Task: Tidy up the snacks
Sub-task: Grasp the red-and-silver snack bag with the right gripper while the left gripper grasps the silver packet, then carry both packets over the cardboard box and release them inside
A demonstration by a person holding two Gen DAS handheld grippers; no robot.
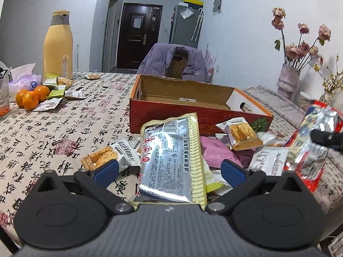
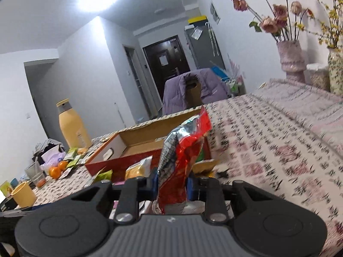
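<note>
My left gripper (image 1: 169, 169) is open wide low over the table, its blue pads either side of a silver and yellow snack packet (image 1: 171, 150) without touching it. Several small packets lie around it: a cracker packet (image 1: 242, 135), a purple one (image 1: 216, 152) and a white one (image 1: 268, 160). Behind them stands an open red cardboard box (image 1: 193, 111) with little in it. My right gripper (image 2: 172, 182) is shut on a crumpled red and silver snack bag (image 2: 184, 150), held up off the table to the right of the box (image 2: 120, 165). The same bag (image 1: 308, 145) shows at the left wrist view's right edge.
A tall yellow flask (image 1: 57, 47), oranges (image 1: 30, 98), a tissue pack (image 1: 23, 81) and more small packets (image 1: 53, 102) sit at the far left. A yellow cup (image 2: 22, 197) and a glass (image 2: 35, 173) stand nearer. A vase of dried flowers (image 1: 287, 81) is far right; a jacket-draped chair (image 1: 171, 62) stands behind the box.
</note>
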